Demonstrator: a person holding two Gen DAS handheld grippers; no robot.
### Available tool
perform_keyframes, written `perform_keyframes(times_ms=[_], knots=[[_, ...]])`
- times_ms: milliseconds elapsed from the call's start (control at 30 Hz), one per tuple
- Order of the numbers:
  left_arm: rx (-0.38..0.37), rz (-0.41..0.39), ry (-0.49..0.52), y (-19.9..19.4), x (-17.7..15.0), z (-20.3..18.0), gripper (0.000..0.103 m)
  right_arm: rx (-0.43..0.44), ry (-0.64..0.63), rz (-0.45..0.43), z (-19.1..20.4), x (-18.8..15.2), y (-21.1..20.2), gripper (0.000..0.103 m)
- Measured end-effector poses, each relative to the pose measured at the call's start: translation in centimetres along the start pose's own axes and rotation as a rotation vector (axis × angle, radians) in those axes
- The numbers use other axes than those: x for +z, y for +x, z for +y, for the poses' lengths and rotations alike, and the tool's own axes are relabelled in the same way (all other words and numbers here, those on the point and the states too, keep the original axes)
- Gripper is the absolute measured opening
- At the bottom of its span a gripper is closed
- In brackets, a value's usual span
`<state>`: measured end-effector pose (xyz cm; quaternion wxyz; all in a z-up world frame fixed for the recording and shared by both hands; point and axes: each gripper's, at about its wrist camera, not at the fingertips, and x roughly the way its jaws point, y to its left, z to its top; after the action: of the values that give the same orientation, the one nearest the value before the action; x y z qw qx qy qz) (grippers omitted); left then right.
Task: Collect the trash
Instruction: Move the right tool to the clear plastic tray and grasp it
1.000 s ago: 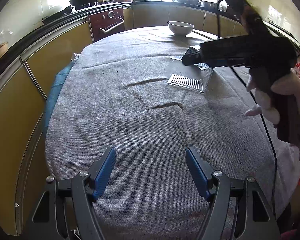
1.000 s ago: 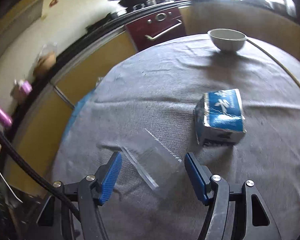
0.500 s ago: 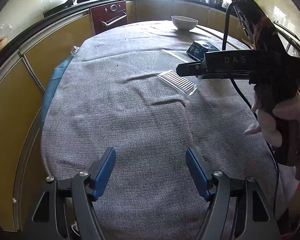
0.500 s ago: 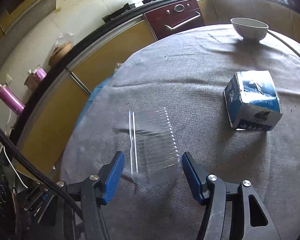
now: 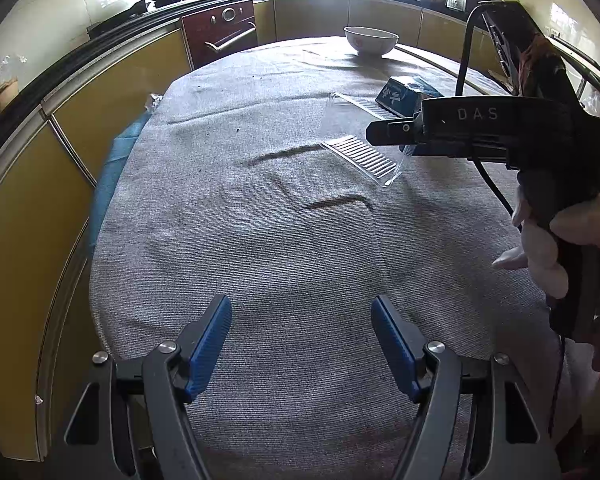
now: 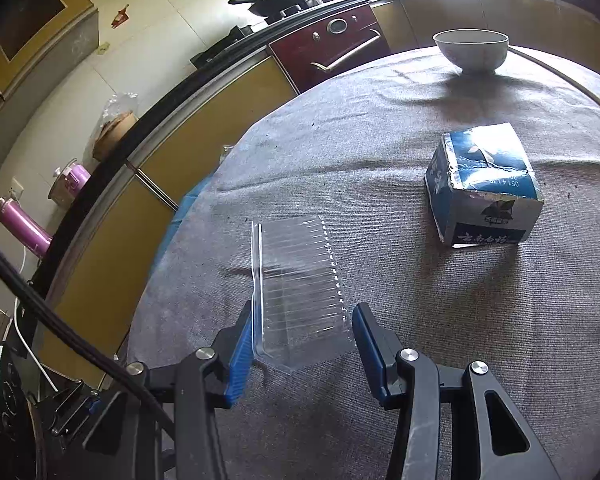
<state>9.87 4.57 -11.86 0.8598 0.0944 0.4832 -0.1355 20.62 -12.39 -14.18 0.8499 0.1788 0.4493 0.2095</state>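
Note:
A clear ribbed plastic tray (image 6: pixel 300 280) lies on the grey tablecloth (image 6: pixel 420 360); its near end sits between my right gripper's (image 6: pixel 306 348) open blue fingers, the left finger touching its edge. It also shows in the left wrist view (image 5: pixel 360 152), with the right gripper (image 5: pixel 392 134) over it. A blue and white carton (image 6: pixel 484 188) stands to the right beyond it, also in the left wrist view (image 5: pixel 400 96). My left gripper (image 5: pixel 302 340) is open and empty above the near part of the table.
A white bowl (image 6: pixel 470 50) stands at the far side of the table. Yellow cabinets (image 5: pixel 28 208) and a dark red oven (image 5: pixel 220 32) curve around the table's left and far sides. A black cable (image 5: pixel 496 188) hangs from the right gripper.
My right gripper has moved forward and down onto the clear tray, whose near end now lies between its fingers. The fingers have narrowed a little. The left gripper has barely moved.

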Motion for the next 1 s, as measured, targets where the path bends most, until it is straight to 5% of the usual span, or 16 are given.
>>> perform_keyframes(times_ms=[667, 800, 1000], knots=[[0.005, 0.007, 0.023, 0.1, 0.0, -1.0, 0.073, 0.075, 0.068, -0.015, -0.9, -1.2, -1.7, 0.044], [0.005, 0.010, 0.024, 0.2, 0.0, -1.0, 0.073, 0.071, 0.083, 0.000, -0.9, -1.2, -2.0, 0.061], [0.005, 0.012, 0.024, 0.3, 0.1, -1.2, 0.073, 0.060, 0.050, 0.005, -0.1, -0.9, -2.1, 0.066]])
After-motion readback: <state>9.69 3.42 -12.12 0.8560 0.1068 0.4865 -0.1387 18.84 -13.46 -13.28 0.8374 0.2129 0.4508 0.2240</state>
